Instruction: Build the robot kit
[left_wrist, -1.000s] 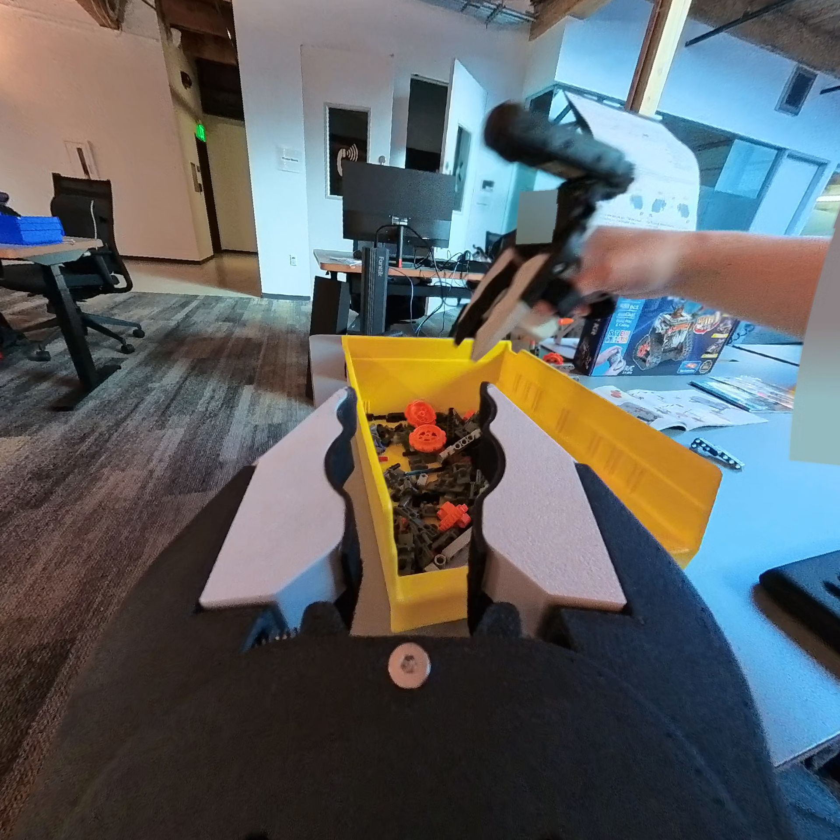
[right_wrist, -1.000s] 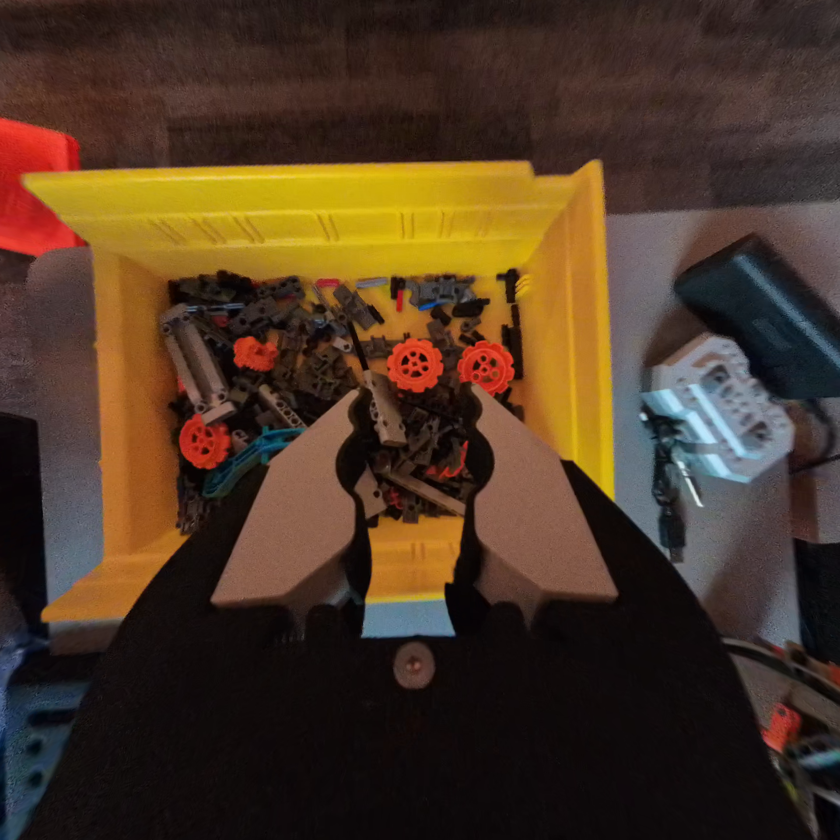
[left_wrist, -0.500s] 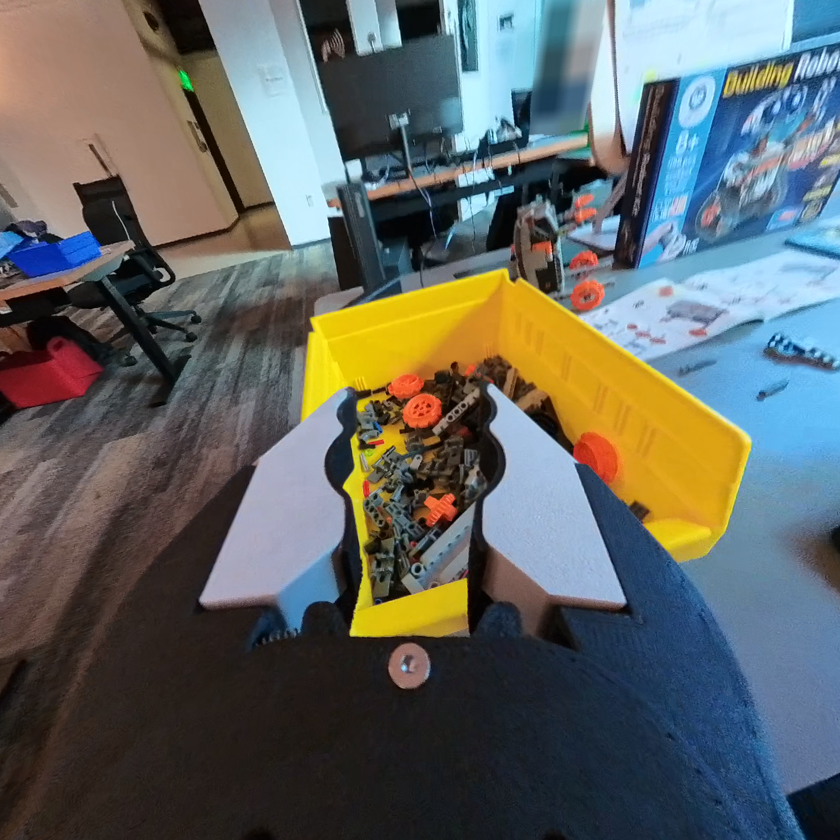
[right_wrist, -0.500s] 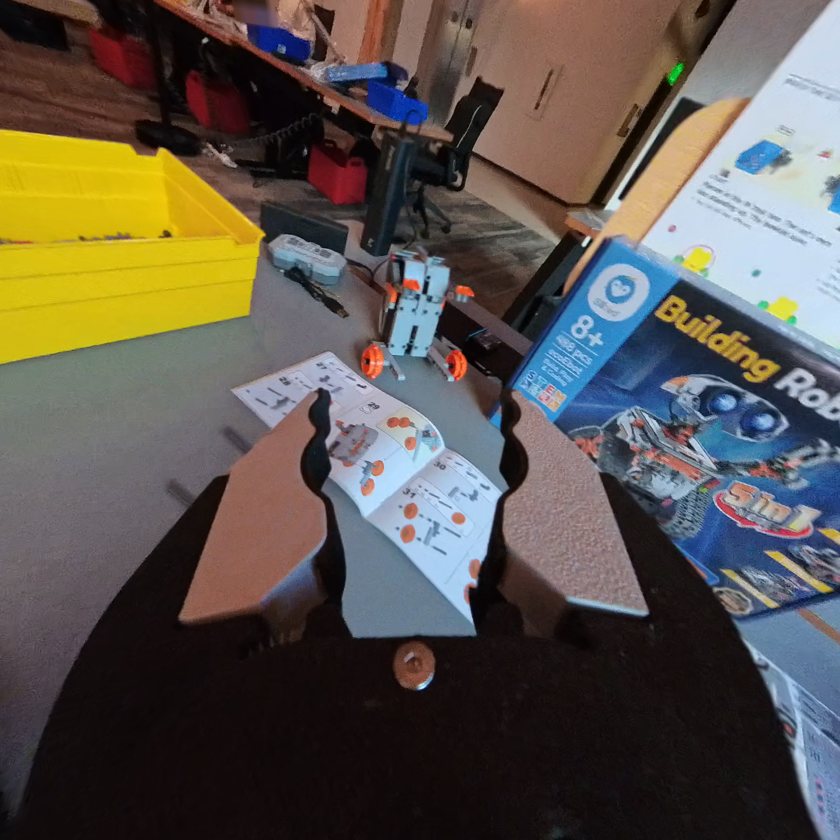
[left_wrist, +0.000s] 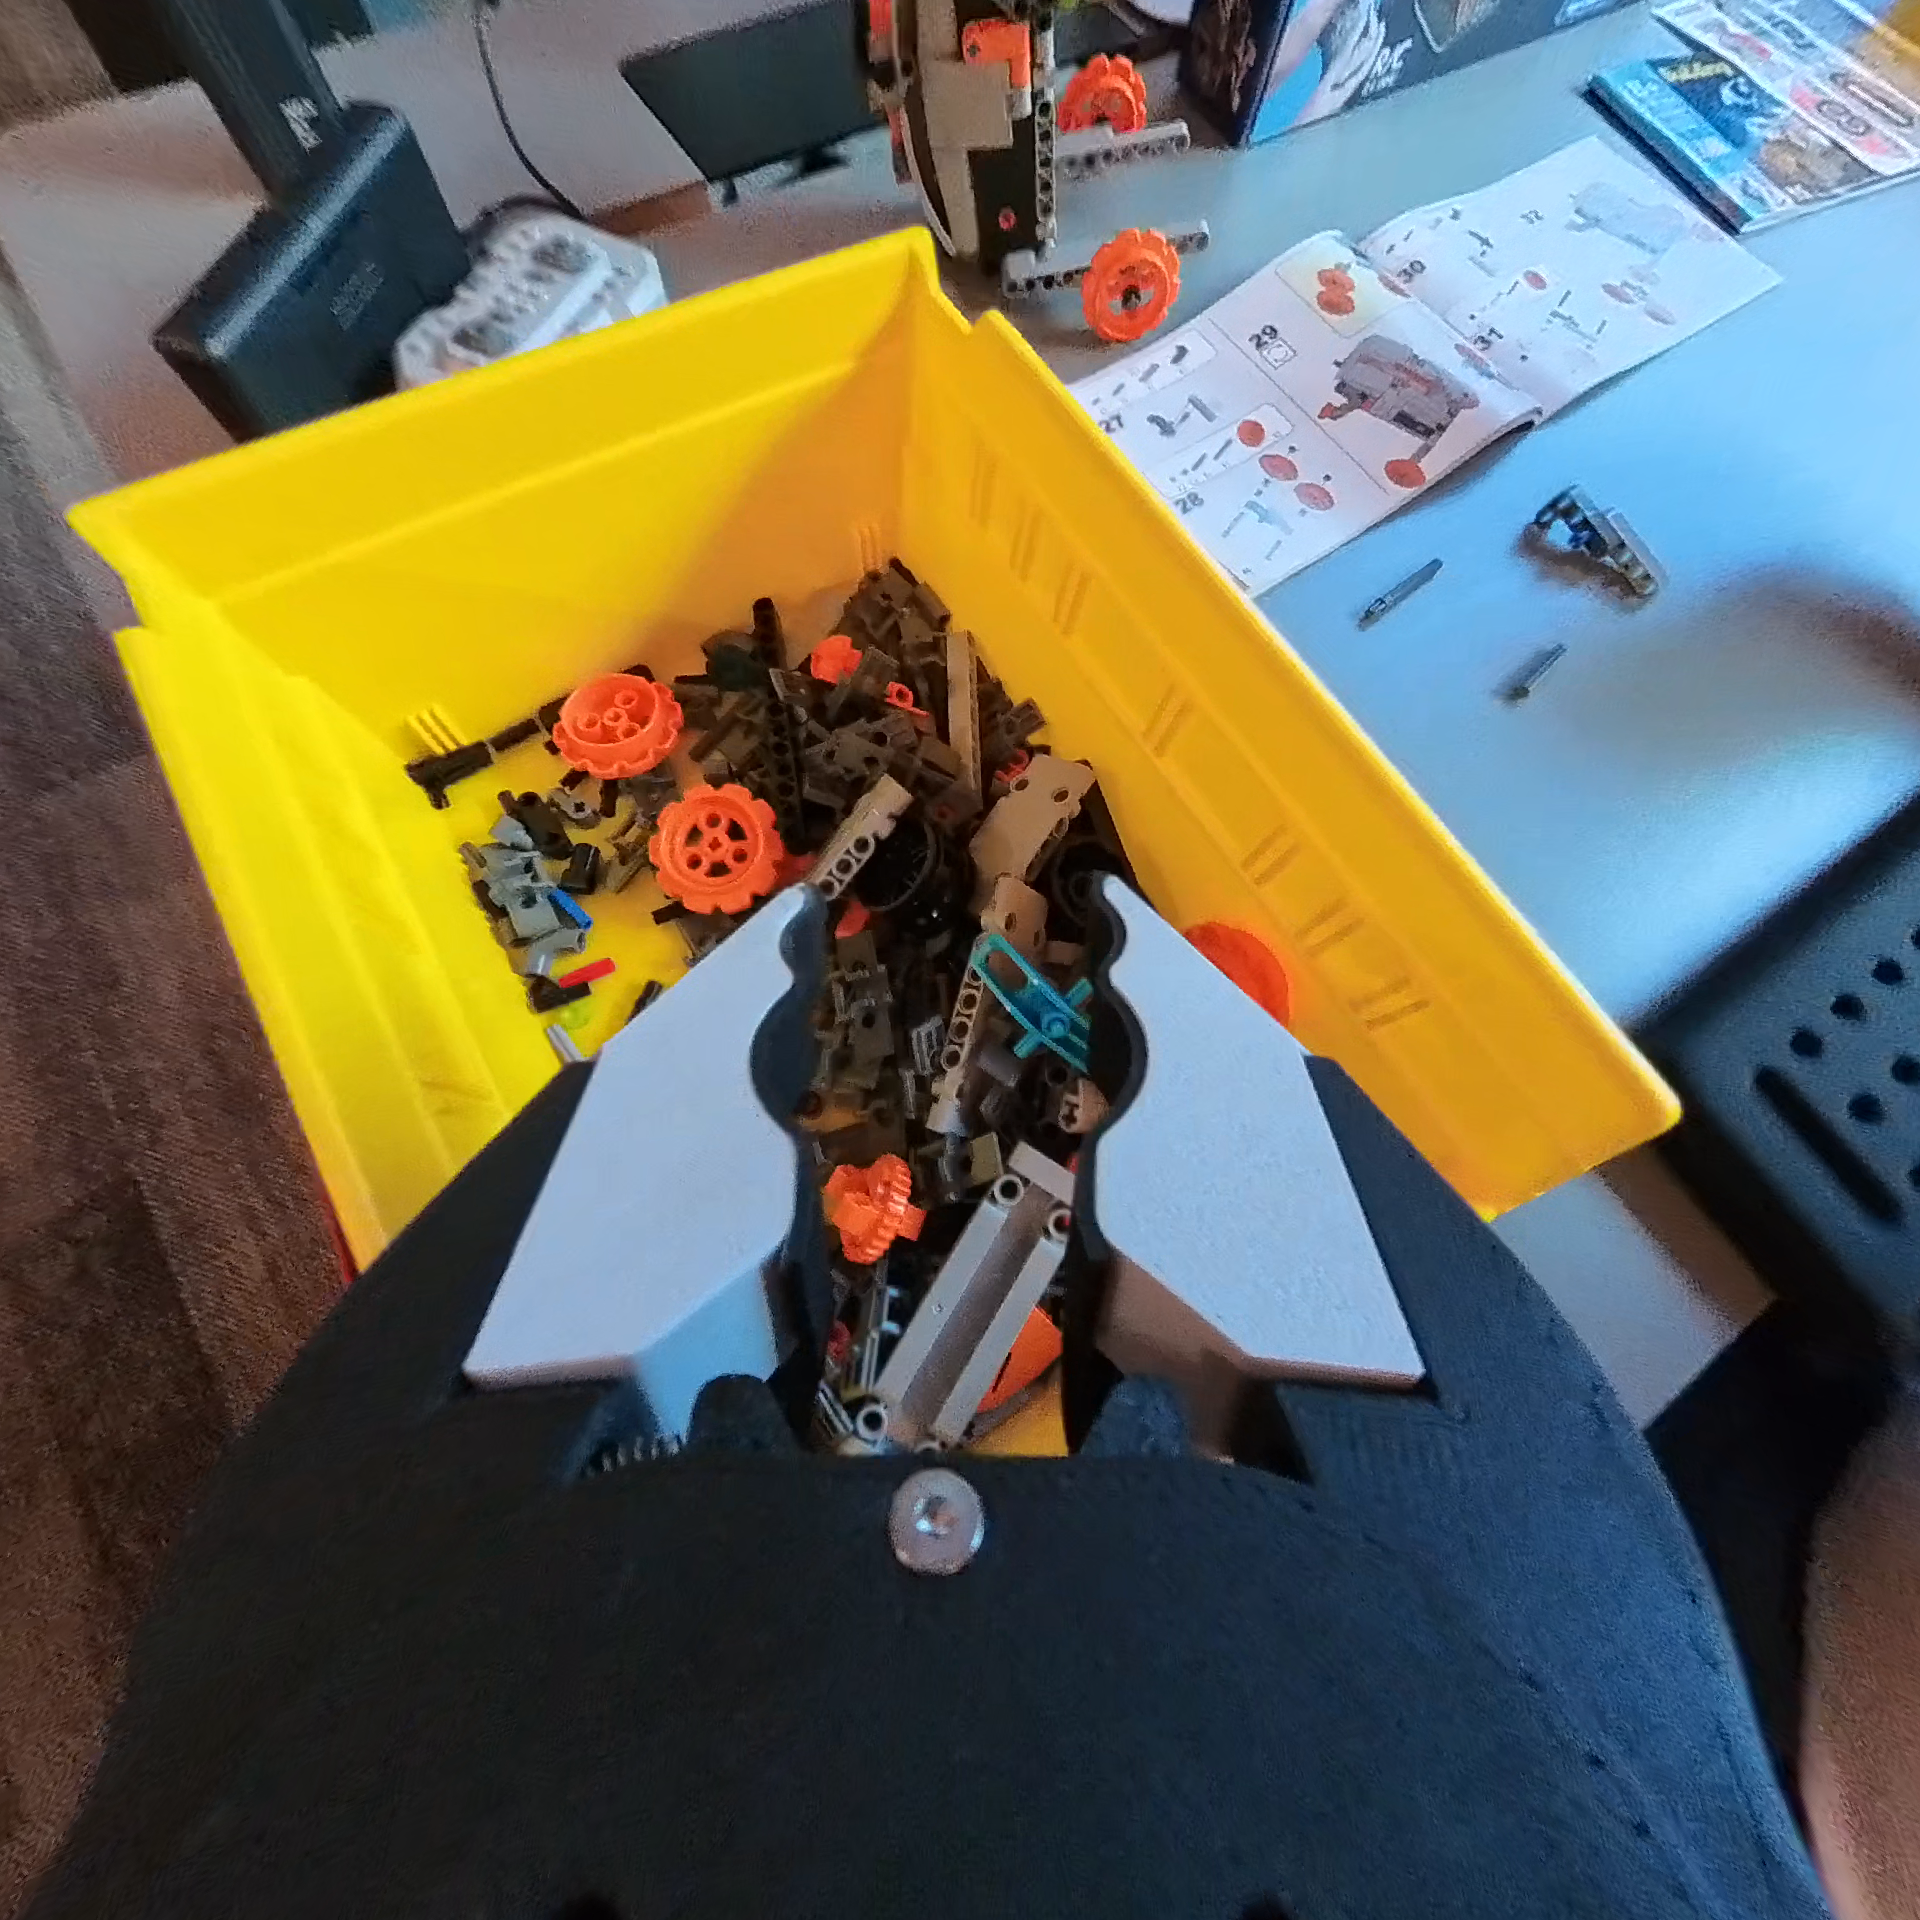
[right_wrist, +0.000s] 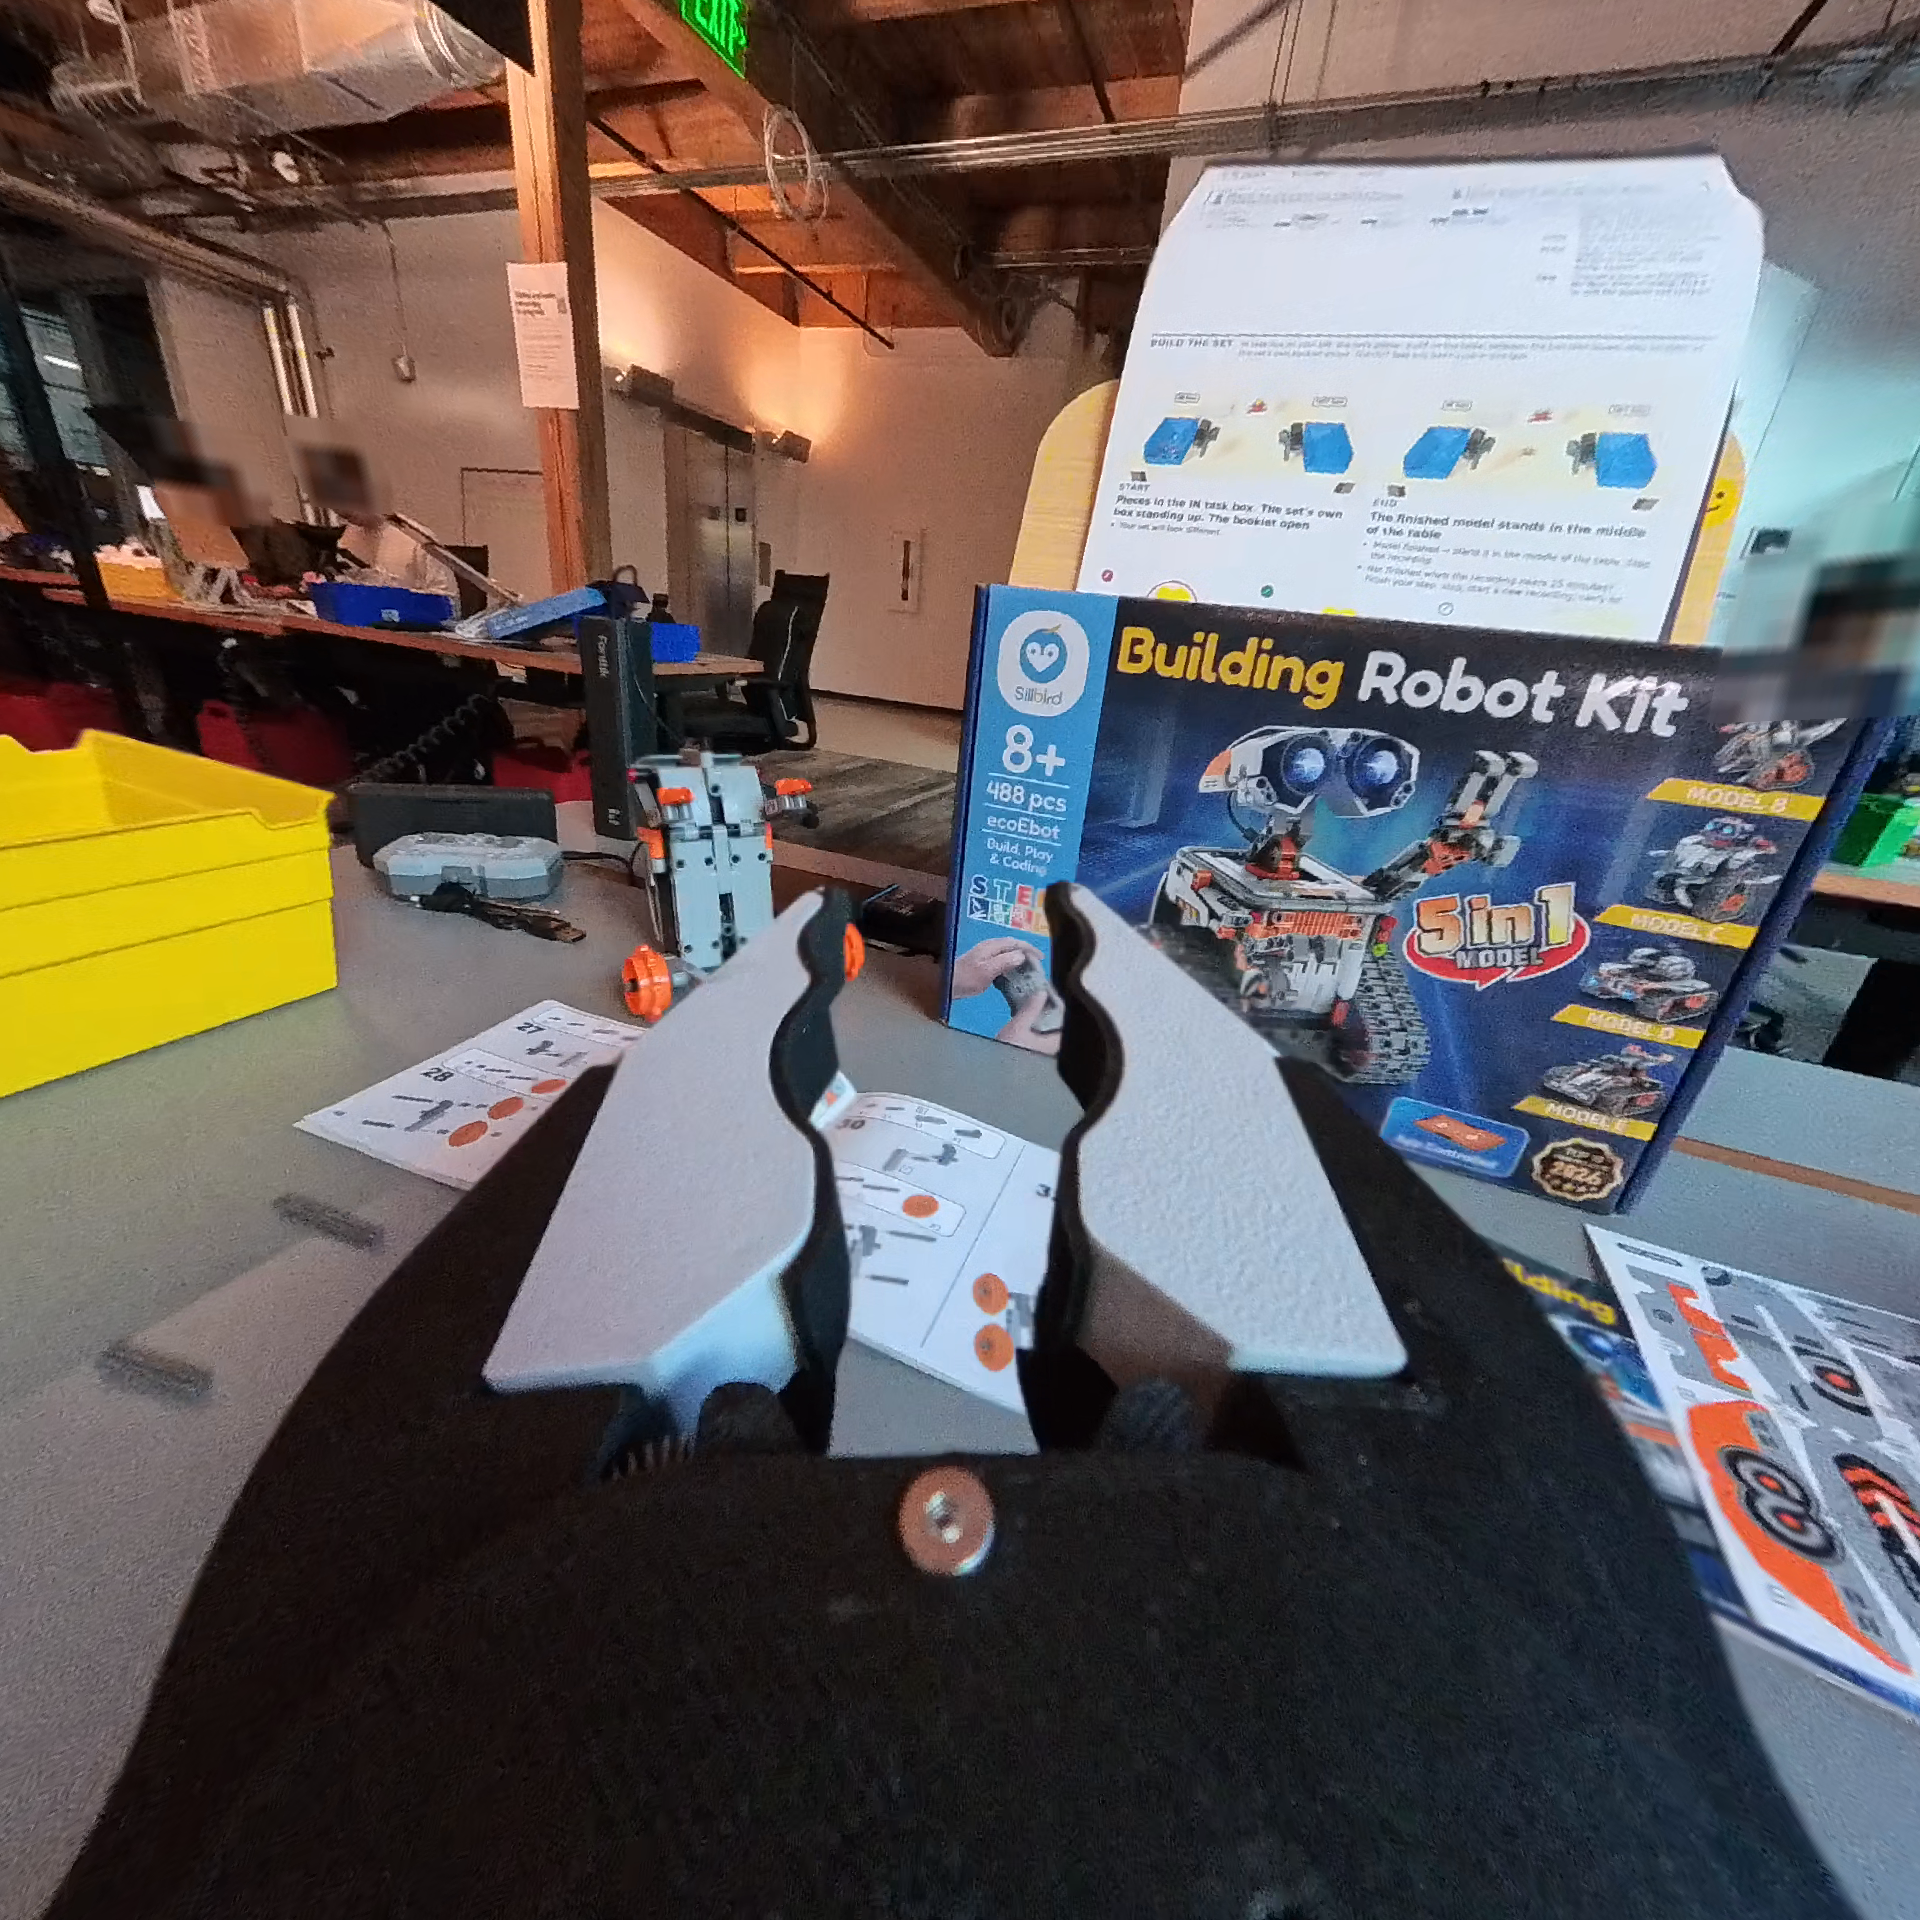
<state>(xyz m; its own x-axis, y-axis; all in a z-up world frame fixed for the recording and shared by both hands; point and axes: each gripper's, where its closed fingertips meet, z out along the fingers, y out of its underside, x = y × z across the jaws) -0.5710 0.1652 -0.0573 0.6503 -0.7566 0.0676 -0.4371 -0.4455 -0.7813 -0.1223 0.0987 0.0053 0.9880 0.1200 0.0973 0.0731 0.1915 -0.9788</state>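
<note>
A yellow bin (left_wrist: 582, 540) heaped with dark, grey and orange building pieces (left_wrist: 904, 790) is seen beneath the left gripper (left_wrist: 951, 904), which is angled down over it, fingers spread wide and empty; two orange gear wheels (left_wrist: 715, 847) lie just beyond the left fingertip.

The right gripper (right_wrist: 948, 909) is held level above an open instruction booklet (right_wrist: 935, 1184), fingers parted and empty, a partly built robot model (right_wrist: 707, 862) beyond the left fingertip and a kit box (right_wrist: 1403, 883) beyond the right.

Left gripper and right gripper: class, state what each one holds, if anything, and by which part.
Nothing is held. The left gripper is open above loose parts in the yellow bin; the right gripper is open over the instruction booklet.
</note>
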